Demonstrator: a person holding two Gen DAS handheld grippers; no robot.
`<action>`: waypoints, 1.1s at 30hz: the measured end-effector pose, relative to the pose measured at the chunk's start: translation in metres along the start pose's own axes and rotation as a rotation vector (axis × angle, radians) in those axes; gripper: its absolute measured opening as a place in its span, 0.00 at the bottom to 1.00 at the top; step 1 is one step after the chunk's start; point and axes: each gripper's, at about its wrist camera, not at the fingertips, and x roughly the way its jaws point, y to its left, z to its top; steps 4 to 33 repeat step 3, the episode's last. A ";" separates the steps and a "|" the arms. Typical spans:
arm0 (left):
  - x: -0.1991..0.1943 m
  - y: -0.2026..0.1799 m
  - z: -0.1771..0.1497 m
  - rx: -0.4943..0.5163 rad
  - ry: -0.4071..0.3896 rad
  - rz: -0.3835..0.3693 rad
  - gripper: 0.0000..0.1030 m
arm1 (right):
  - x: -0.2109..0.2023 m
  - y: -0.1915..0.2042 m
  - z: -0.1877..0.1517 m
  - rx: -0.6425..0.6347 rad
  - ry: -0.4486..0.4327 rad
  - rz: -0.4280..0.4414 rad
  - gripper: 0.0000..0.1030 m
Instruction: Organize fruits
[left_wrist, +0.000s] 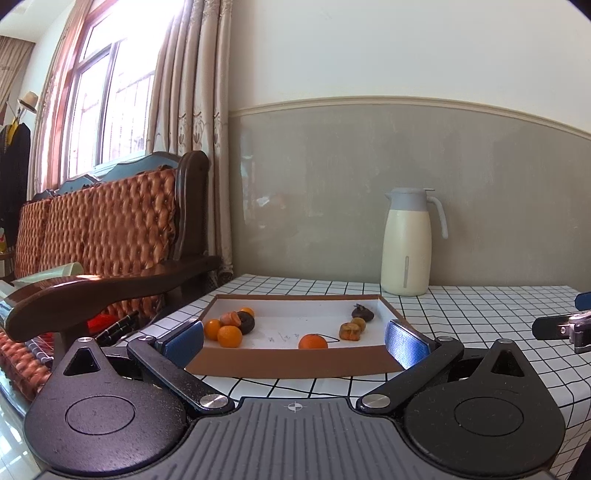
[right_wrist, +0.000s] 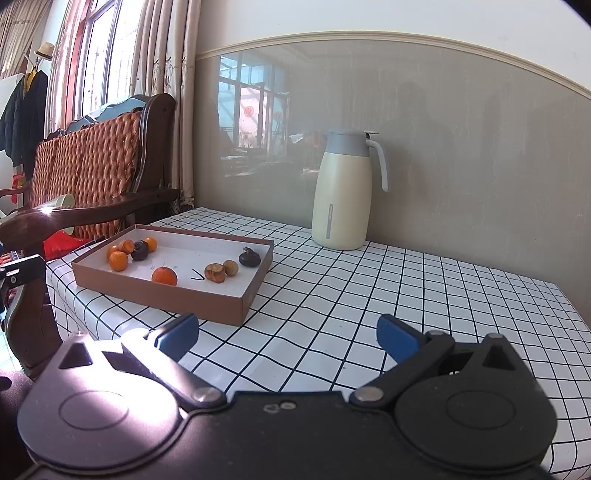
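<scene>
A shallow brown cardboard tray (left_wrist: 295, 363) (right_wrist: 236, 308) with a white floor sits on the checked tablecloth. At its left end lie several small oranges (left_wrist: 229, 335) (right_wrist: 119, 260) around one dark fruit (left_wrist: 246, 320) (right_wrist: 140, 250). A single orange (left_wrist: 313, 341) (right_wrist: 164, 276) lies near the front middle. At the right lie two brownish fruits (left_wrist: 350, 331) (right_wrist: 215, 272) and another dark fruit (left_wrist: 362, 313) (right_wrist: 249, 257). My left gripper (left_wrist: 295, 341) is open and empty, its pads just in front of the tray's near wall. My right gripper (right_wrist: 286, 338) is open and empty over the cloth, right of the tray.
A cream thermos jug (left_wrist: 406, 243) (right_wrist: 343, 190) stands at the back of the table against the wall. A wooden armchair with a woven cushion (left_wrist: 103, 229) (right_wrist: 88, 162) stands left of the table. The right gripper's edge shows in the left wrist view (left_wrist: 565, 326).
</scene>
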 end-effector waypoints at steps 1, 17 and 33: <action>0.000 0.000 0.000 -0.002 0.003 0.003 1.00 | 0.000 0.000 0.000 0.000 0.000 0.000 0.94; 0.001 0.001 0.000 -0.005 0.005 0.011 1.00 | 0.000 0.000 0.000 0.000 0.001 0.000 0.94; 0.001 0.001 0.000 -0.005 0.005 0.011 1.00 | 0.000 0.000 0.000 0.000 0.001 0.000 0.94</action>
